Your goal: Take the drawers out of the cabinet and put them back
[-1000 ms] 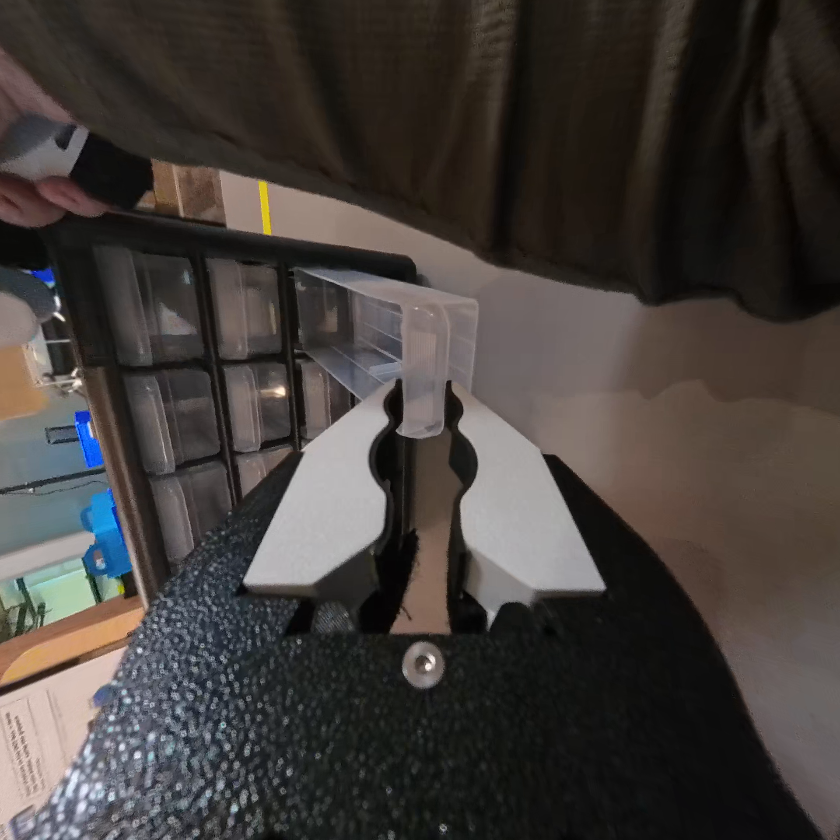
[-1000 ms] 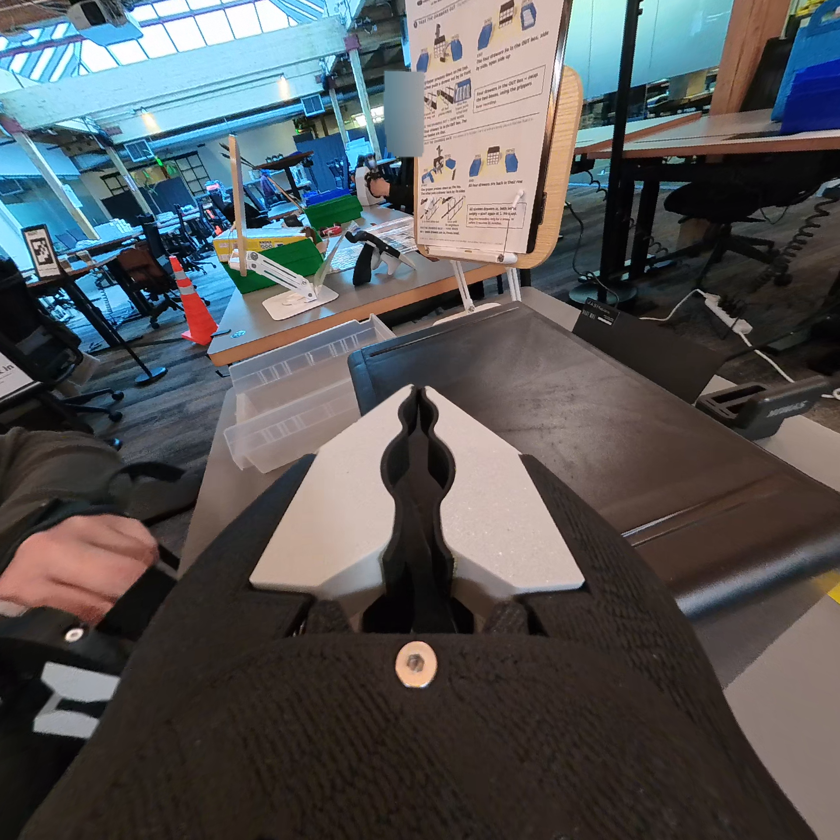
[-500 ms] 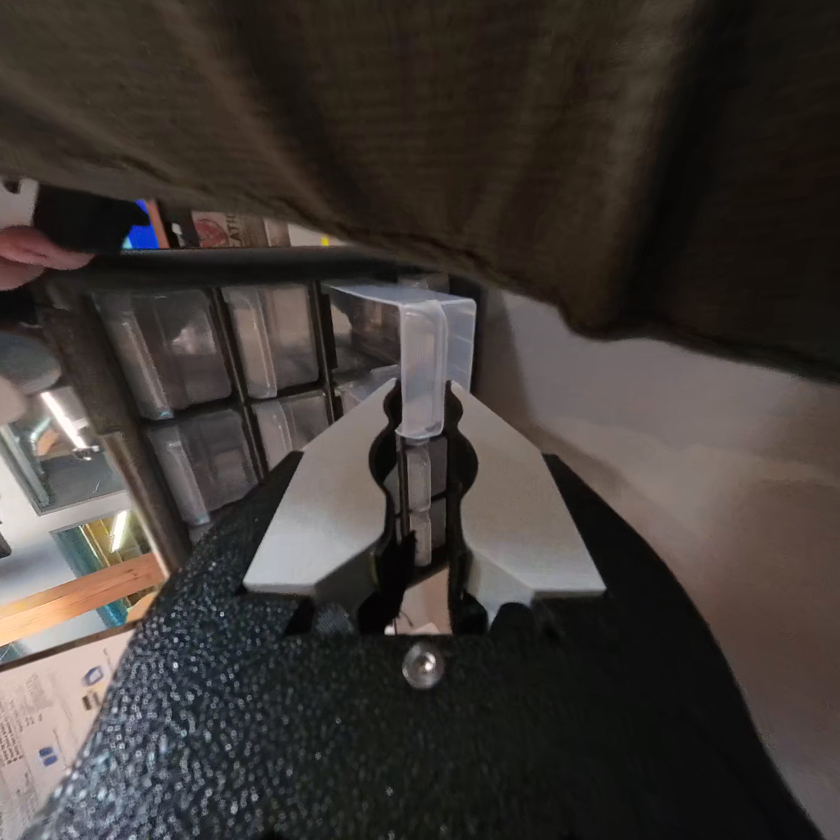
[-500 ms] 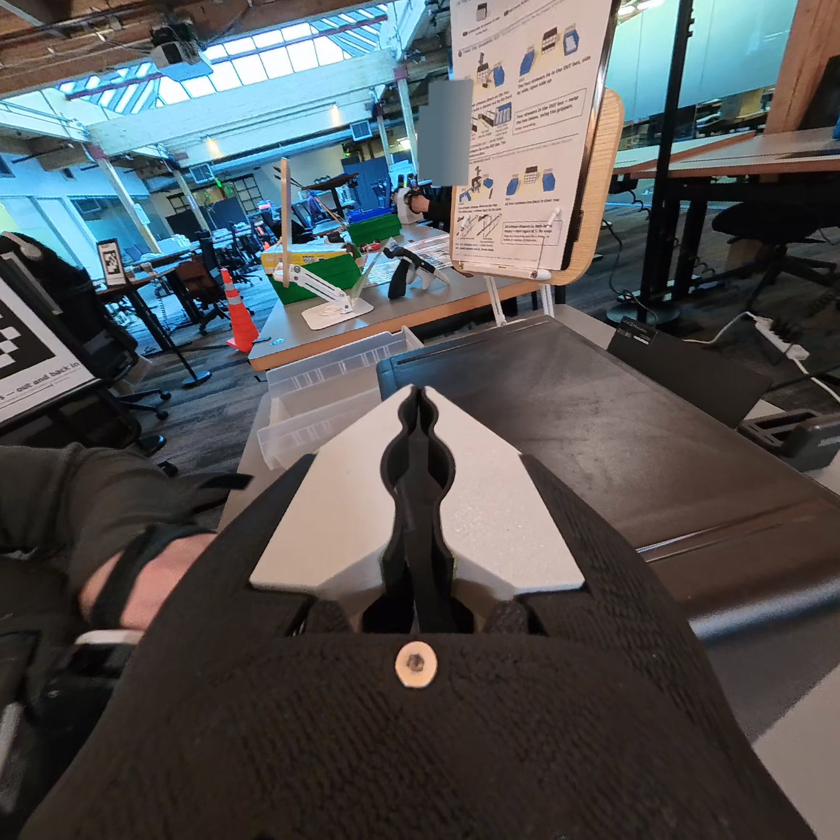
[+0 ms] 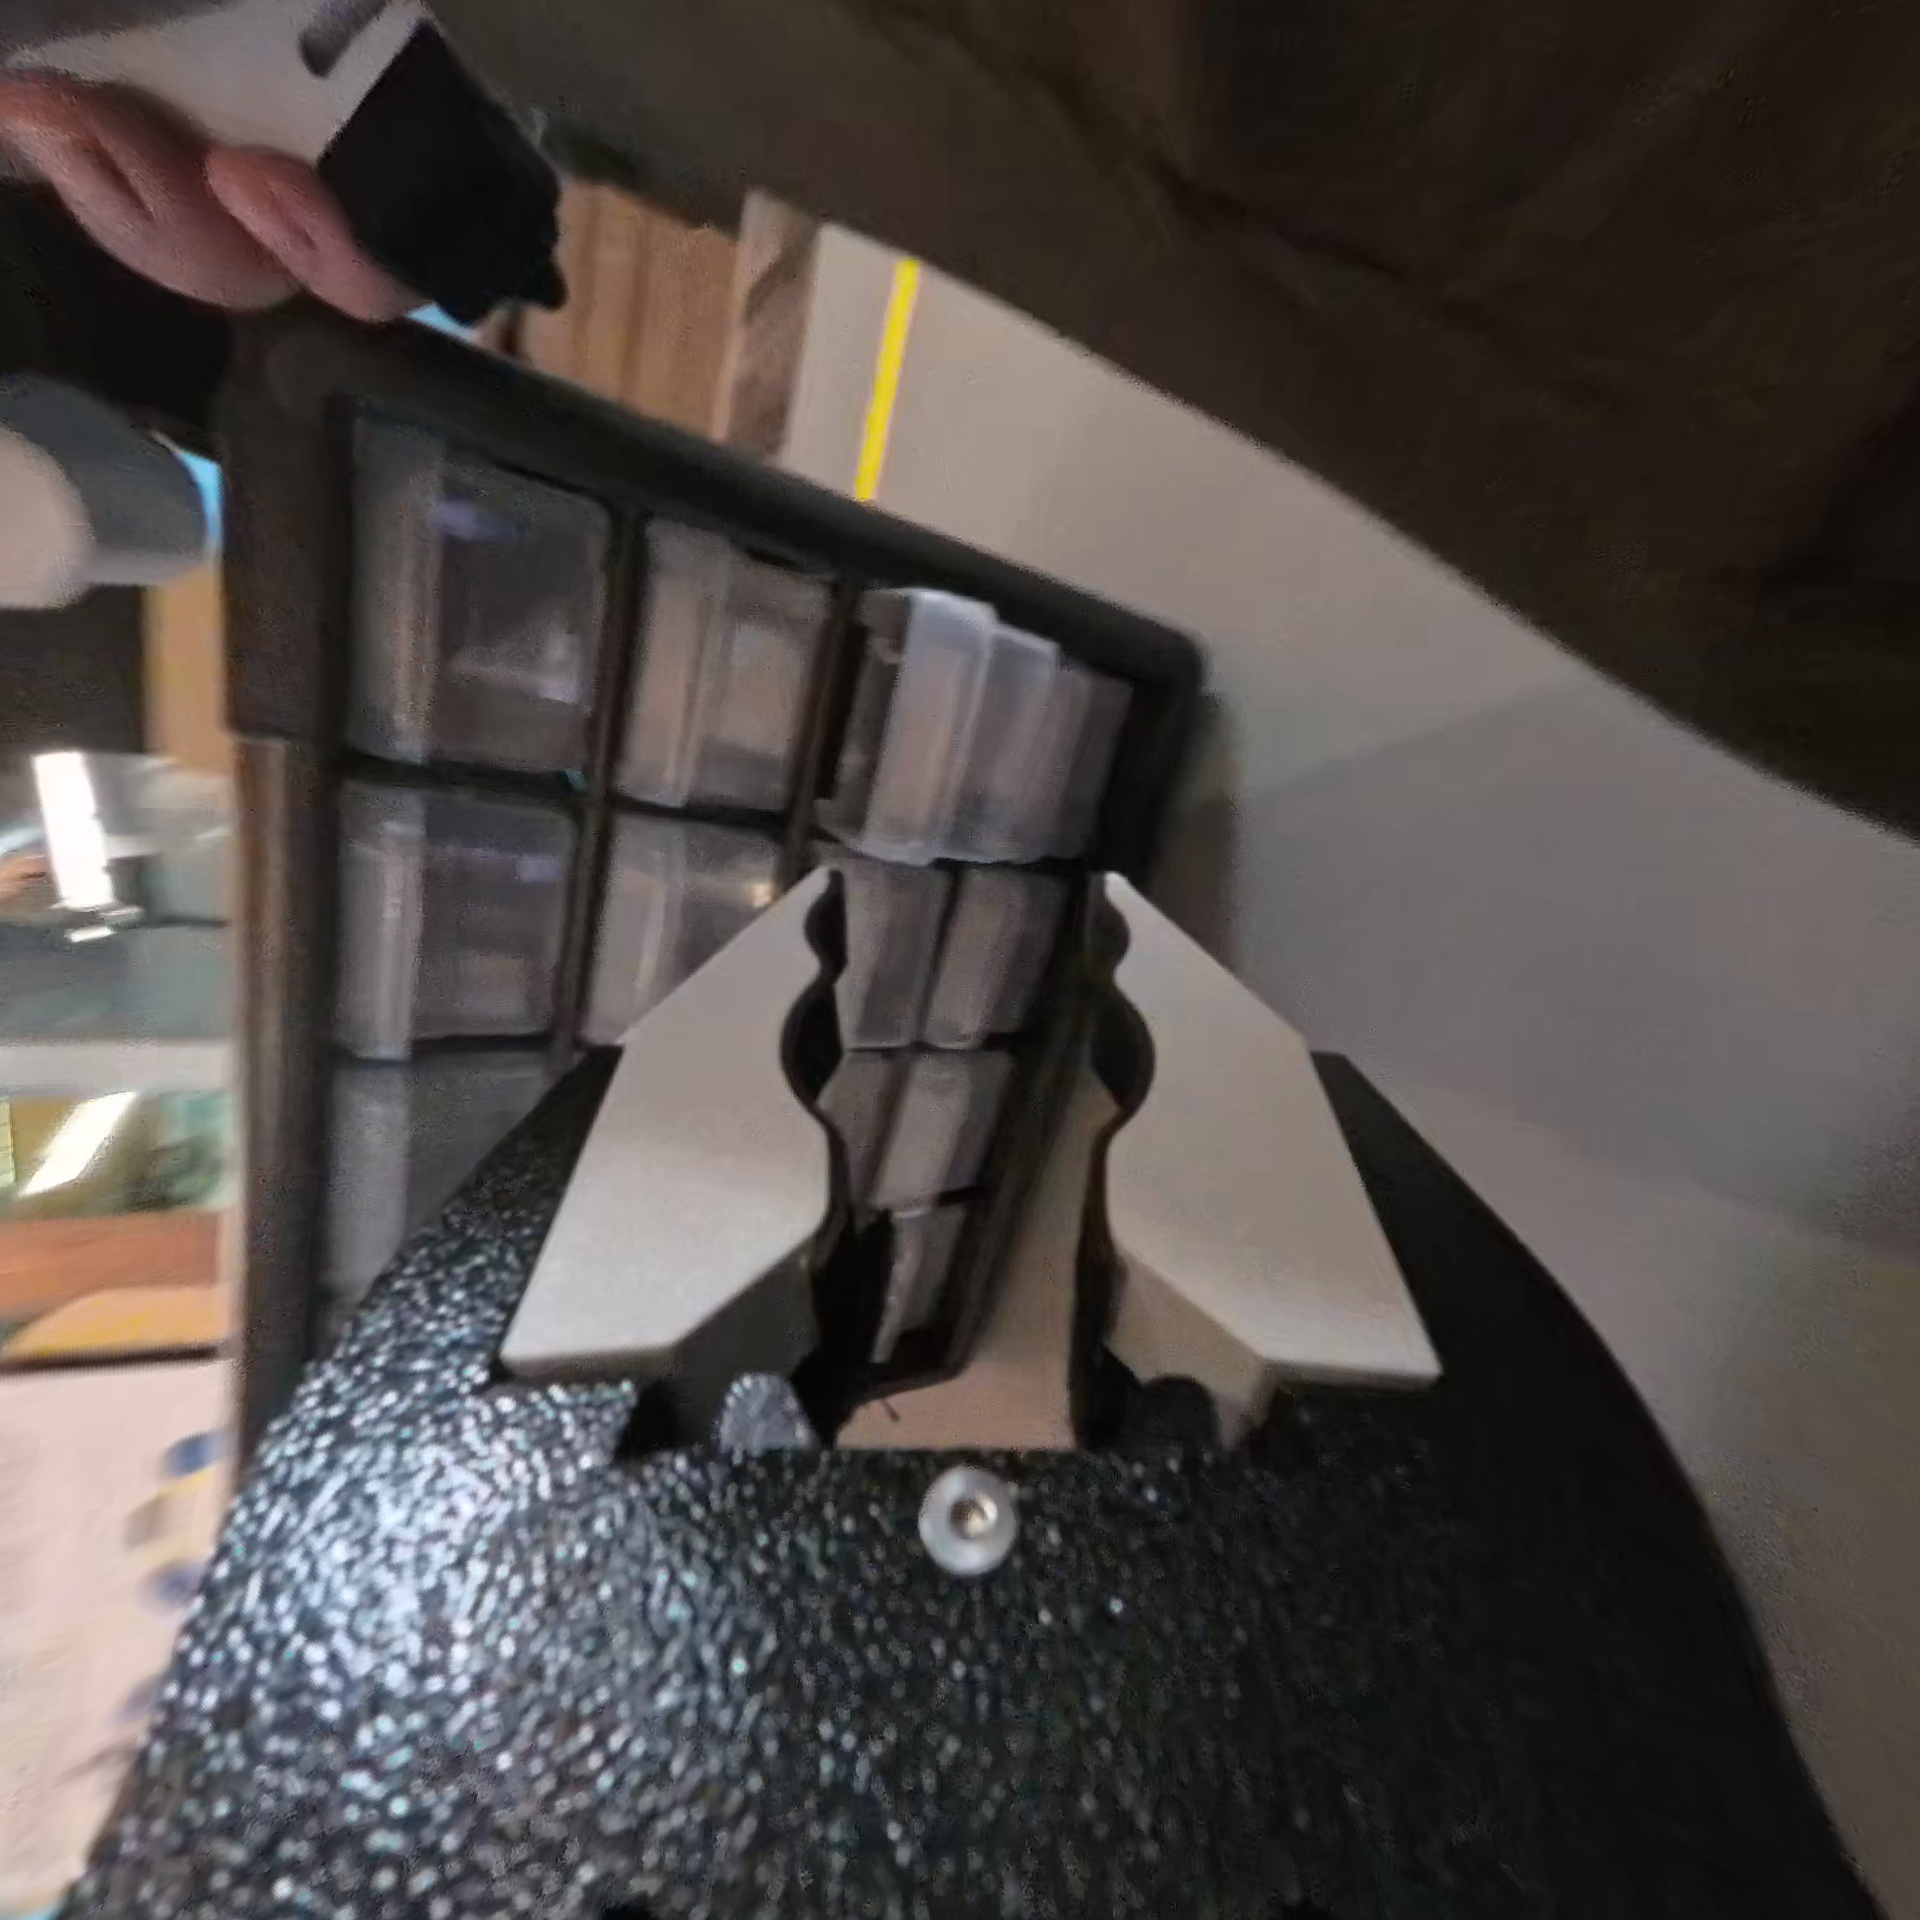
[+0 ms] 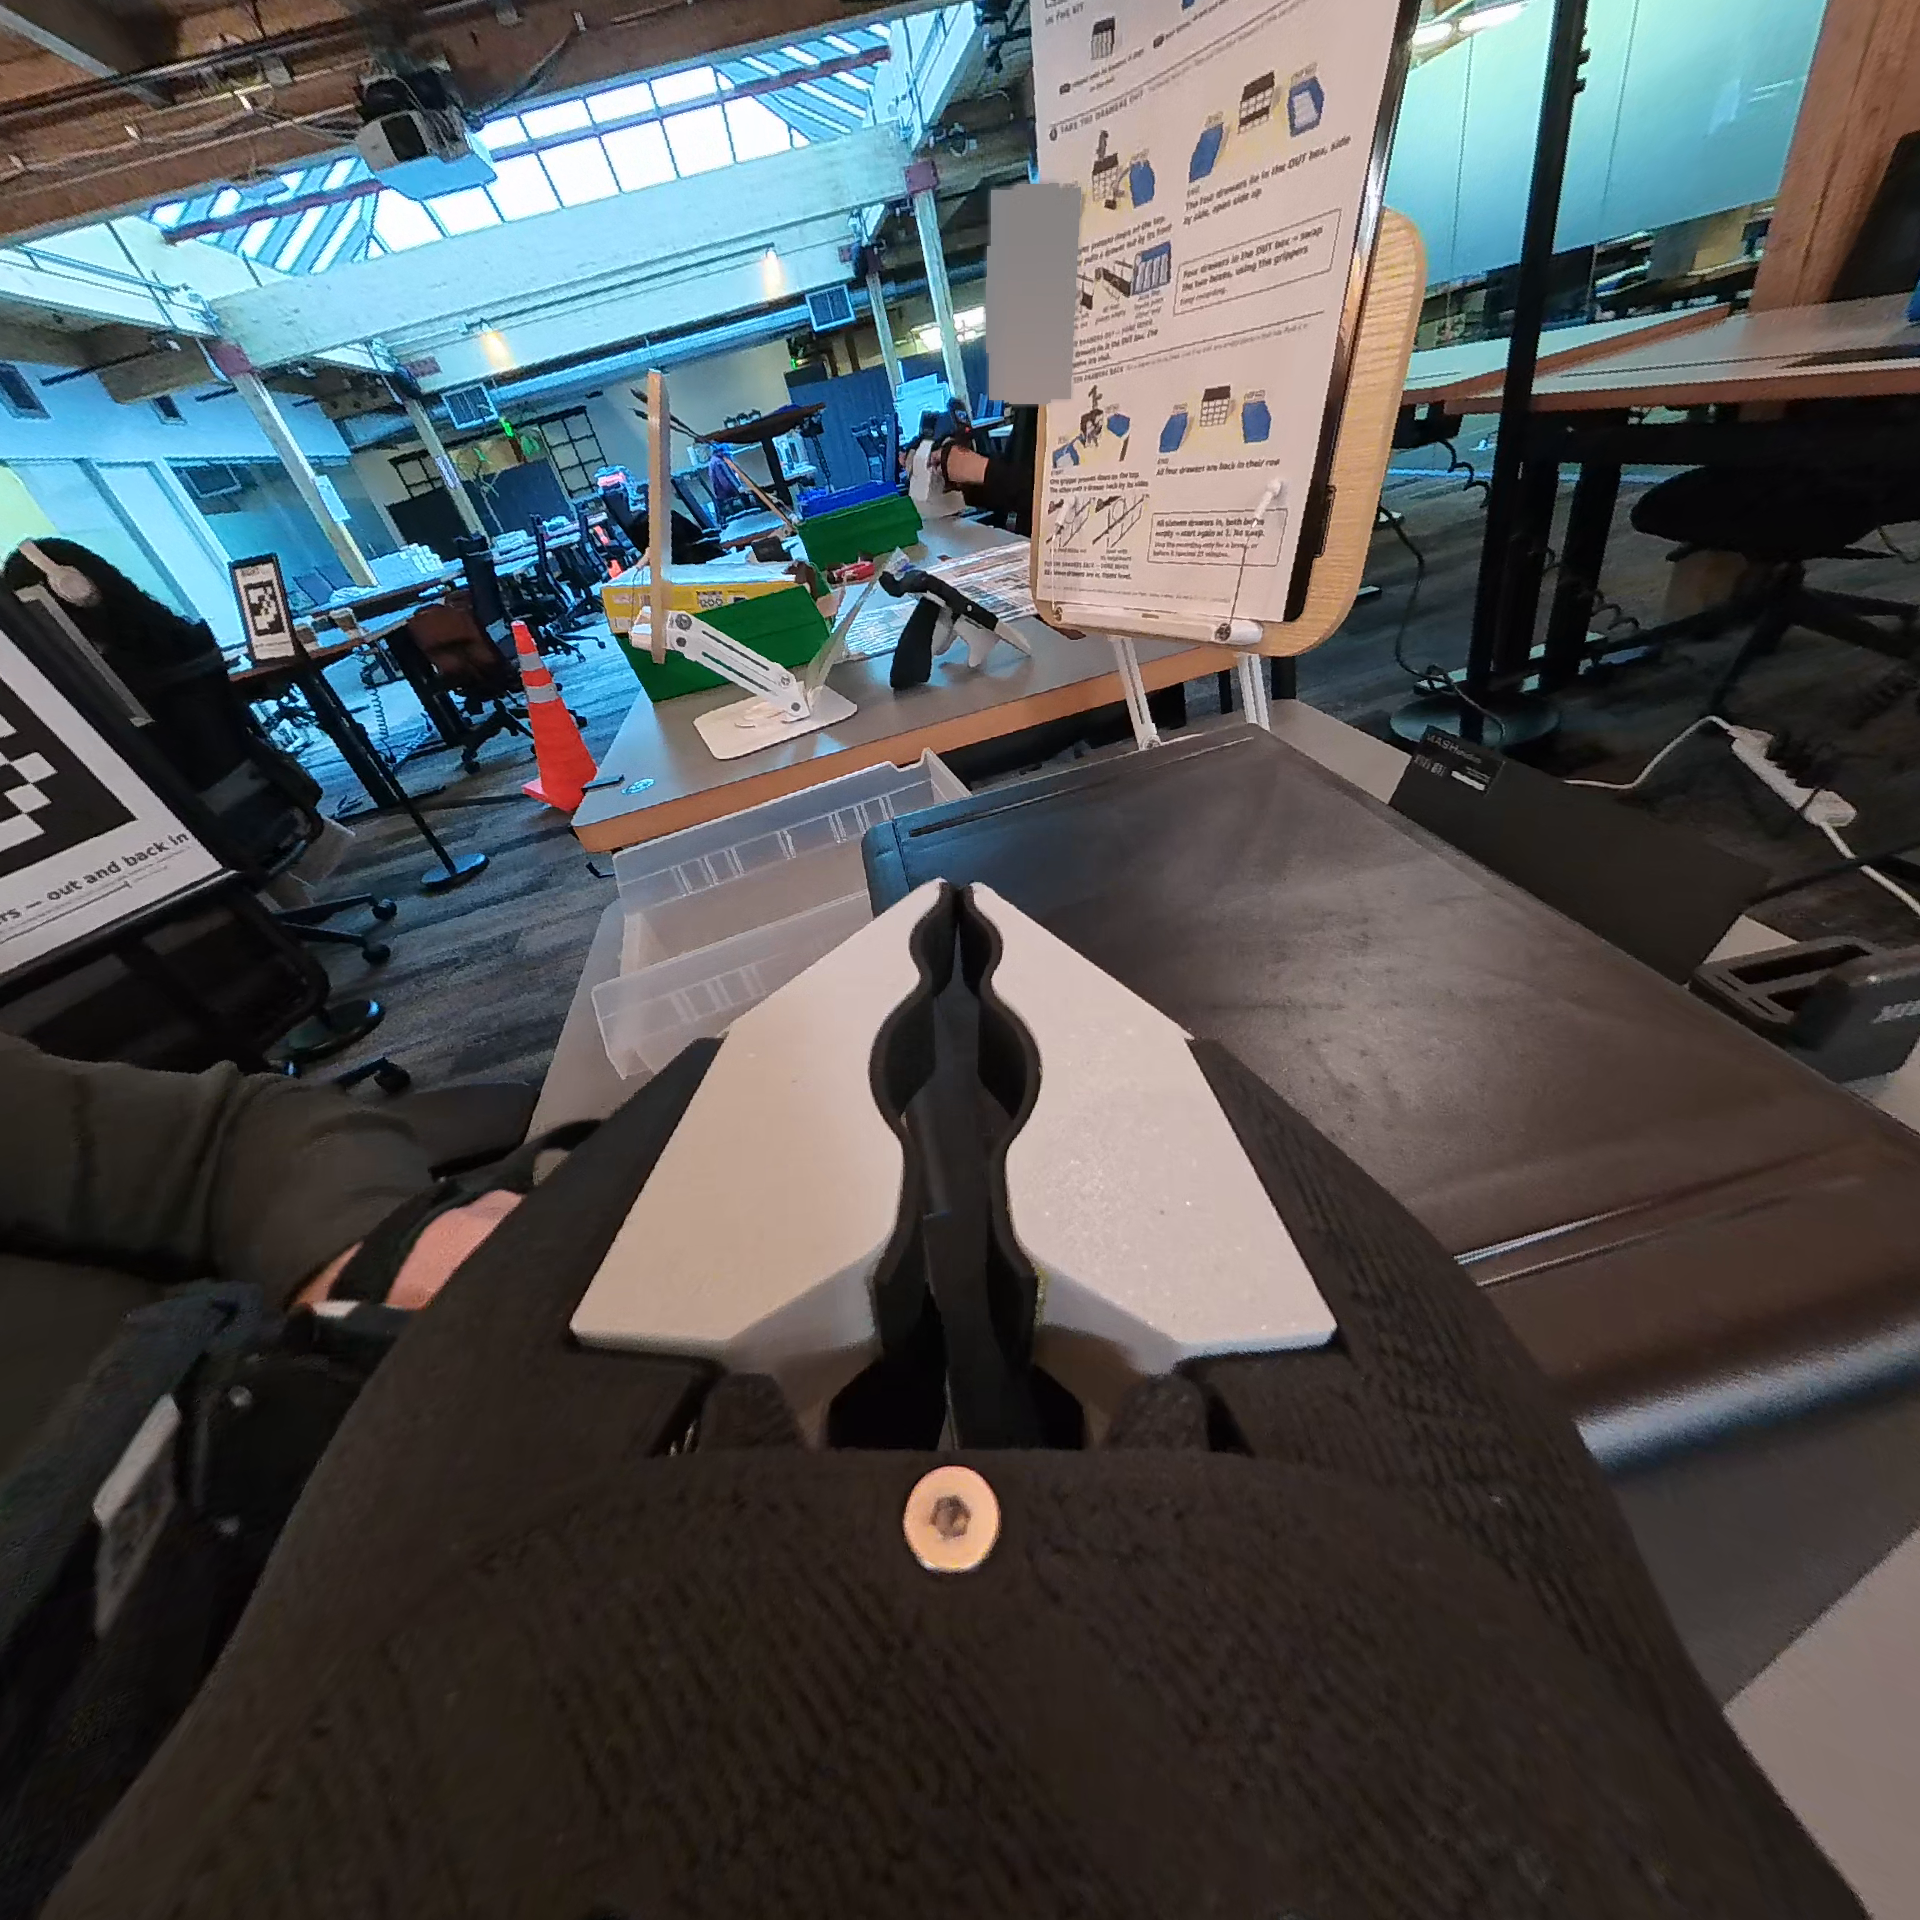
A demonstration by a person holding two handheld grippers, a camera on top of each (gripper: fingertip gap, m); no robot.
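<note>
In the left wrist view the black cabinet (image 5: 281,727) stands tilted, with clear drawers in its slots. The top-right clear drawer (image 5: 977,727) sits in its slot, its front sticking out slightly. My left gripper (image 5: 966,894) is open and empty, just below and in front of that drawer, not touching it. My right gripper (image 6: 956,894) is shut and empty, resting over the cabinet's black top (image 6: 1351,987). It also shows at the top left of the left wrist view (image 5: 416,156), held in a hand on the cabinet's top edge.
Two clear drawers (image 6: 748,935) lie on the table left of and behind the cabinet. A sleeve and hand (image 6: 208,1164) are at lower left. An instruction board (image 6: 1216,312) stands behind the cabinet. A black holder (image 6: 1818,997) lies to the right. A dark sleeve (image 5: 1351,260) hangs overhead.
The left gripper pushed the clear drawer into the top-right slot, then let go of its handle, opened and drew back. The right gripper stayed on the cabinet top.
</note>
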